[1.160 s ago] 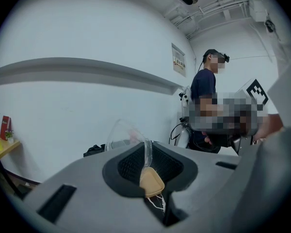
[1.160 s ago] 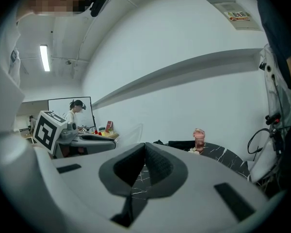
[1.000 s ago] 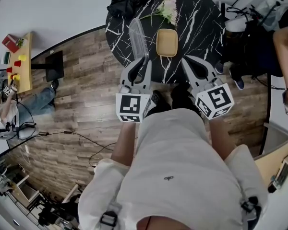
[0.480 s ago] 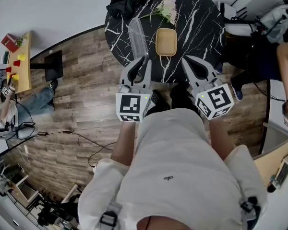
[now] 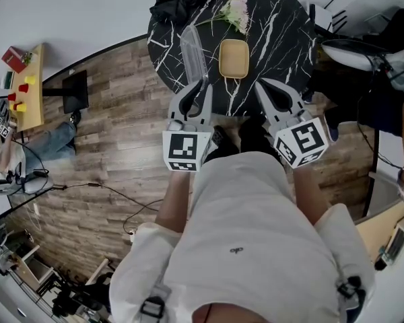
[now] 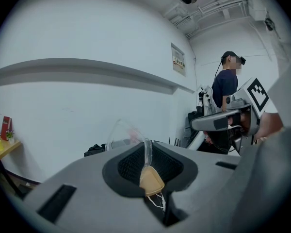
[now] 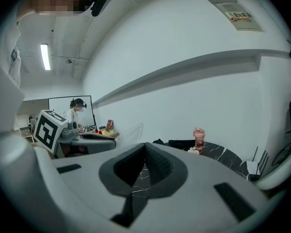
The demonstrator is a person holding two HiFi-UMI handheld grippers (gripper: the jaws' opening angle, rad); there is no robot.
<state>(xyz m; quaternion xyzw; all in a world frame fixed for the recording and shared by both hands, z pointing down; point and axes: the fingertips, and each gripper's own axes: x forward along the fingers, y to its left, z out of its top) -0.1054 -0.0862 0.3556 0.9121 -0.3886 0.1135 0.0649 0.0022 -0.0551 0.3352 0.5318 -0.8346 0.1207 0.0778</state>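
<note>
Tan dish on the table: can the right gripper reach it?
Probably yes. The right gripper hovers empty, jaws together, just short of the tan dish on the black table, with nothing between them; it would have to open first.

Both forearms (image 5: 174, 204) reach forward from the white-shirted torso (image 5: 242, 227) toward the desk (image 5: 283, 25); the left claw (image 5: 203, 84) sits over the desk's near edge, jaws pressed together on a clear plastic piece (image 5: 190, 49) (held on edge, pointing away from the body); the right claw (image 5: 259, 84), level with it over the same edge, has its jaws closed with nothing between; their tips angle slightly toward each other.
</note>
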